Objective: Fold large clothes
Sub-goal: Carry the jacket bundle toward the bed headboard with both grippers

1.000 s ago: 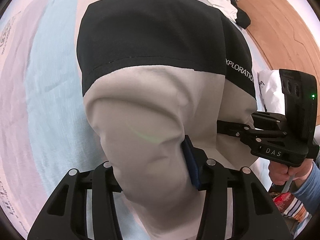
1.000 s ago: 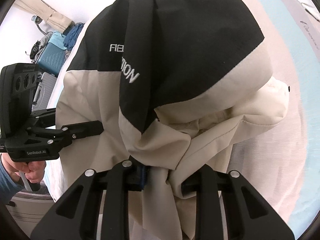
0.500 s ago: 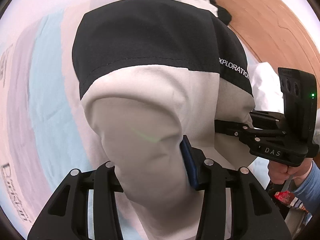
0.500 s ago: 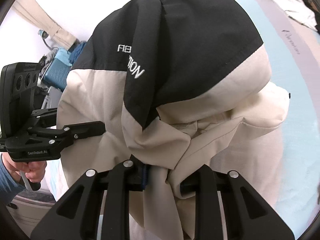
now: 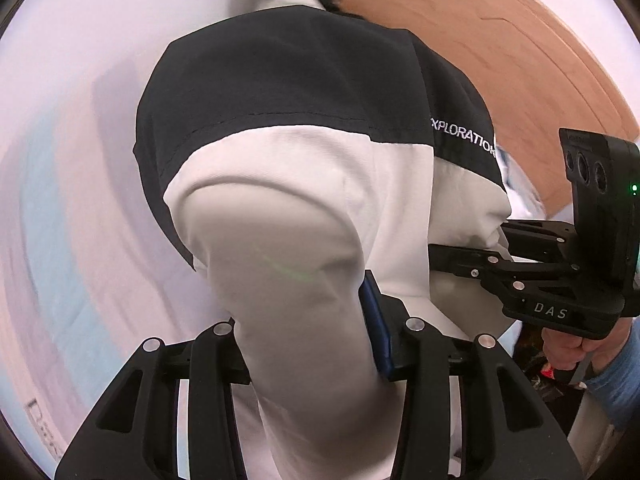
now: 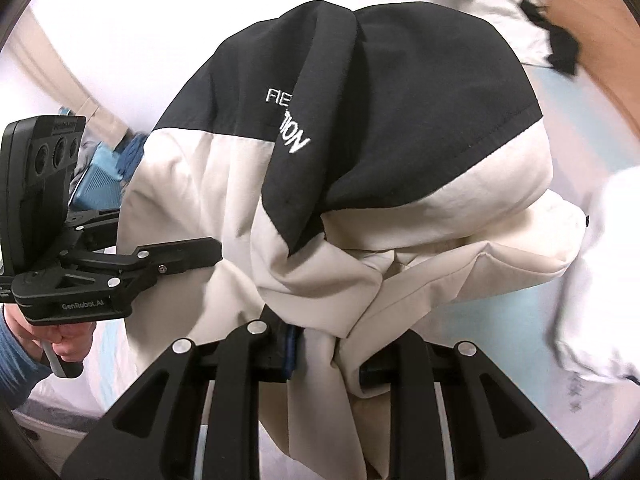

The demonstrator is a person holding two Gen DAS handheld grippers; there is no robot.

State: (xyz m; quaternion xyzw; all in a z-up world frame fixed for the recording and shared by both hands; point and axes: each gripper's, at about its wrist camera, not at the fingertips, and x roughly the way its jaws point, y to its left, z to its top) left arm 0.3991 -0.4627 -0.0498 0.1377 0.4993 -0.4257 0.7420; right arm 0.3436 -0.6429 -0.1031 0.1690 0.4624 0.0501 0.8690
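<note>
Cream-and-black fabric jacket (image 5: 304, 200), pinched by left gripper (image 5: 308, 332) and right gripper (image 6: 328, 344), may slip from either bunched grip onto the bed (image 6: 500, 312).

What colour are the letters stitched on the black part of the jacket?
White, on the jacket; clearest in the right wrist view.

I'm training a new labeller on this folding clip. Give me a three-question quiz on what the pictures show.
1. True or false: the jacket lies flat on the bed.
2. What does the right gripper hold? A) a towel B) bunched cream jacket fabric C) nothing
3. Fill in: the jacket is cream below and ____ above.

Key: 1. False; it hangs from the left gripper and the right gripper. 2. B. 3. Black.
</note>
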